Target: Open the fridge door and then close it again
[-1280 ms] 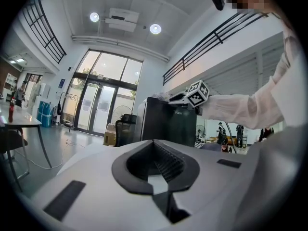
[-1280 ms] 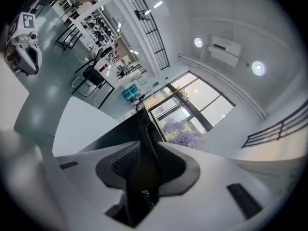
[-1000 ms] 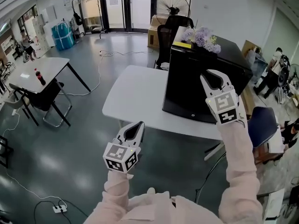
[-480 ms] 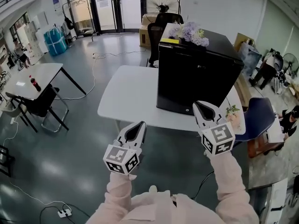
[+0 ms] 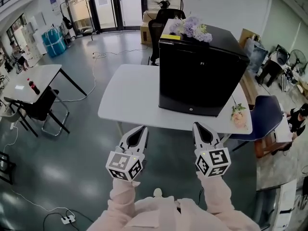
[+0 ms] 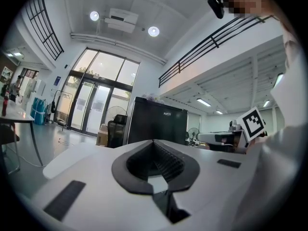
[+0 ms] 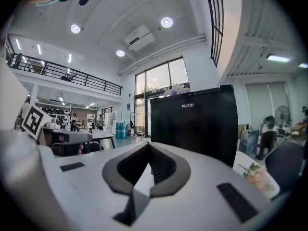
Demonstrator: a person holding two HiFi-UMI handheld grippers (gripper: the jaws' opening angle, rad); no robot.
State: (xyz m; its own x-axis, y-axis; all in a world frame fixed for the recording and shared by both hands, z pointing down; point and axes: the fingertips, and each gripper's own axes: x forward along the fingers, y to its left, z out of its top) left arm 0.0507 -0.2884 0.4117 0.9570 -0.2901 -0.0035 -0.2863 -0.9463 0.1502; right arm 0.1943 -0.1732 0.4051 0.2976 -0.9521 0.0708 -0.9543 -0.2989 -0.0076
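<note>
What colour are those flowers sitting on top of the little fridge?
Pale lilac and white flowers on the black fridge; clearest in the head view.

The fridge (image 5: pixel 202 76) has a black casing, smooth with a soft sheen. It stands on a white surface (image 5: pixel 130 95) that looks smooth and matt. The grey-green floor (image 5: pixel 72 143) is polished and glossy, with pale patches of reflected light. The left hand-held gripper (image 5: pixel 141 129) and the right hand-held gripper (image 5: pixel 197 125) have matt white plastic shells. Their pads (image 7: pixel 161 166) are black, ribbed and rubbery-looking. The sleeves (image 5: pixel 120 196) are soft, pale pink cloth.
</note>
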